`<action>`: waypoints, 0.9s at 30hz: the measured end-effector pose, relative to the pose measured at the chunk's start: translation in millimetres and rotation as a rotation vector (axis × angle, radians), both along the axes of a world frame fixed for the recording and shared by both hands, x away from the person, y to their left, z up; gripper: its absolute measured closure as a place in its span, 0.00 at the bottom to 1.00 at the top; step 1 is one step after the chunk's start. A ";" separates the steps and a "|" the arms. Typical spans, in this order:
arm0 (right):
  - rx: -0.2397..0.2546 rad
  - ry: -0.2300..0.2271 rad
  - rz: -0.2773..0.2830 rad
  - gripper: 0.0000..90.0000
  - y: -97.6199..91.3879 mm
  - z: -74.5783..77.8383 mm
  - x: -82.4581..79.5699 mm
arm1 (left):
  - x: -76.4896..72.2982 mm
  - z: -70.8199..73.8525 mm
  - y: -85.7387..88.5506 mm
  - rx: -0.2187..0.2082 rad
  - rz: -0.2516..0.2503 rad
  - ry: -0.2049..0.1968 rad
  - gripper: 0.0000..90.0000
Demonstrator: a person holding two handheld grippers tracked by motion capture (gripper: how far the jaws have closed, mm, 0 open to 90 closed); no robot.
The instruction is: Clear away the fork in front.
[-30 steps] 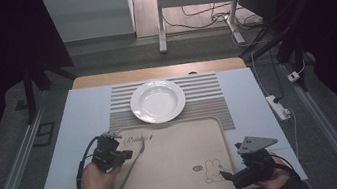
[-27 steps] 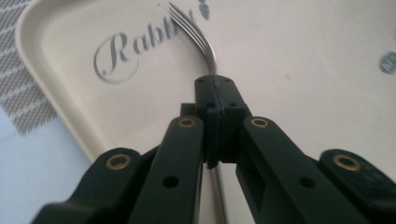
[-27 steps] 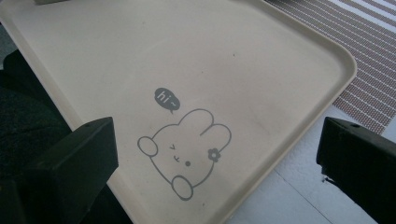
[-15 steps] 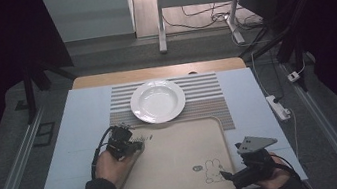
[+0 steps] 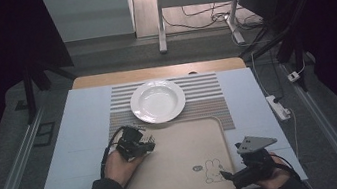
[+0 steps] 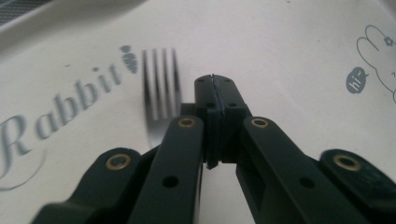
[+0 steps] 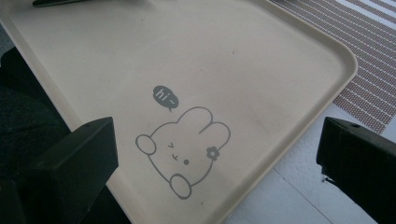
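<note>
While the left gripper point(image 6: 214, 88) has its jaws pressed together, the fork point(image 6: 161, 88) lies on the tray point(image 5: 183, 173) just left of and behind them in the left gripper view. I can't tell whether it is pinched. Its tines point up the frame toward the "Rabbit" lettering, so the long axis runs along the jaws. At lower right of the high view, the right gripper point(image 5: 229, 175) waits spread wide at the tray's corner. Above the tray, the plate point(image 5: 157, 101) holds nothing.
</note>
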State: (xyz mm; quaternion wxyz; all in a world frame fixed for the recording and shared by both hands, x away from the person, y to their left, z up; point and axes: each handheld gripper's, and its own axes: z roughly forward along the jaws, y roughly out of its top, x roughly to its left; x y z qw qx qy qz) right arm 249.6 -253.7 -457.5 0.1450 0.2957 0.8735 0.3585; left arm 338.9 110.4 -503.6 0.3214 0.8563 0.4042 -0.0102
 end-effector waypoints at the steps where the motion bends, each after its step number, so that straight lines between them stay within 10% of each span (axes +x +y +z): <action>1: 0.000 0.000 0.000 0.00 0.0 0.0 0.0 | -0.2 -1.8 -2.9 0.009 -0.010 0.001 0.99; 9: -0.002 -0.001 0.005 0.00 0.2 -0.3 0.1 | 2.9 -15.5 -10.5 0.071 -0.022 0.000 0.99; 27: -0.005 0.008 0.012 0.00 0.2 -1.5 0.2 | 15.8 -15.0 41.9 0.105 0.130 0.030 0.99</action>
